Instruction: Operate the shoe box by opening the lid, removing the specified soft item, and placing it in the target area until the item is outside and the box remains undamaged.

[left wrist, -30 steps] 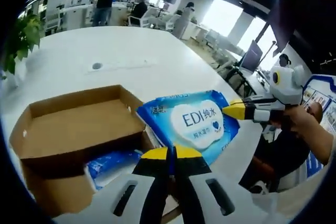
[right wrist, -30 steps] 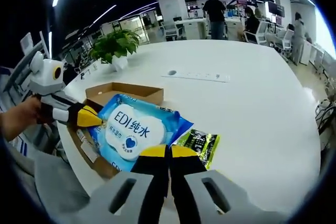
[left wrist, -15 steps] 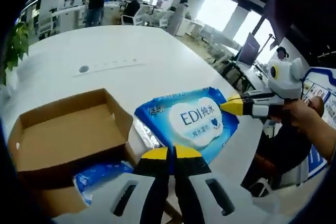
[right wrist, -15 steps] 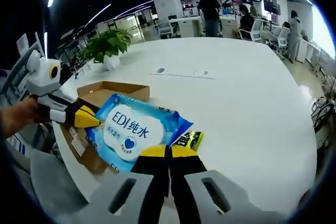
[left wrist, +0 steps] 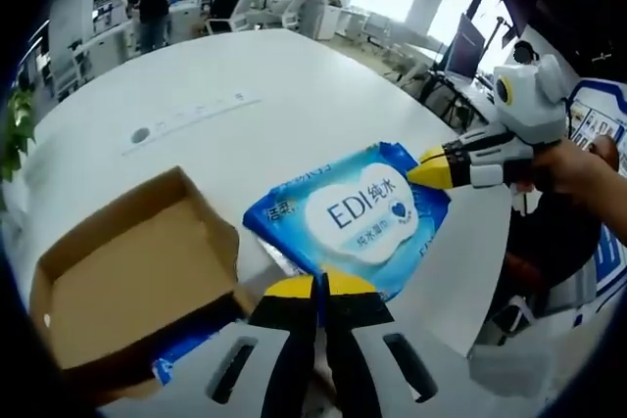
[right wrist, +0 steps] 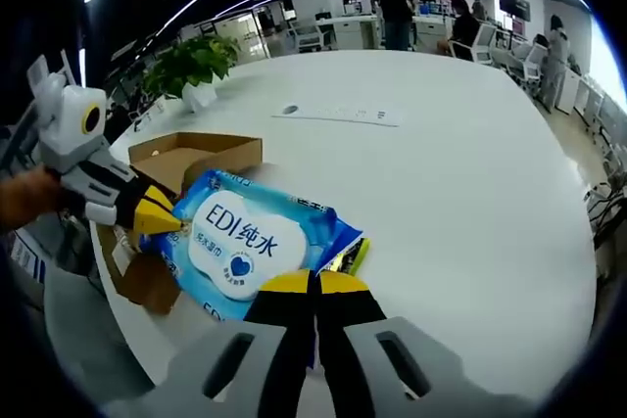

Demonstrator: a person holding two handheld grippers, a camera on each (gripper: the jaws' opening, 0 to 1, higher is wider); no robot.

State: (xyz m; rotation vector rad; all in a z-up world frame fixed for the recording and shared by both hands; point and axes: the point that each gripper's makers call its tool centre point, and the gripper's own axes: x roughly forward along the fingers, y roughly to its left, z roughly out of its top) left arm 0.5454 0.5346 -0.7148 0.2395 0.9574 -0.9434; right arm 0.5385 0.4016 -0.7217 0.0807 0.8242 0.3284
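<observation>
A blue wipes pack (left wrist: 358, 217) with a white label hangs flat between both grippers, just right of the open cardboard shoe box (left wrist: 127, 271). My left gripper (left wrist: 321, 283) is shut on its near edge. The right gripper (left wrist: 431, 168) comes in from the right, pinching the far corner. In the right gripper view the wipes pack (right wrist: 245, 237) lies ahead of my right gripper (right wrist: 313, 279), which is shut on its edge. There the left gripper (right wrist: 157, 217) grips the pack's opposite end, in front of the shoe box (right wrist: 186, 156).
A second blue pack (left wrist: 186, 354) shows in the box's lower part. A green packet (right wrist: 345, 256) peeks out under the held pack. The white table (right wrist: 460, 173) carries a flat power strip (right wrist: 343, 113) and a potted plant (right wrist: 191, 61). People stand at desks behind.
The wipes pack has shifted away from the box toward the open table, held by both grippers. It now covers more of the green packet.
</observation>
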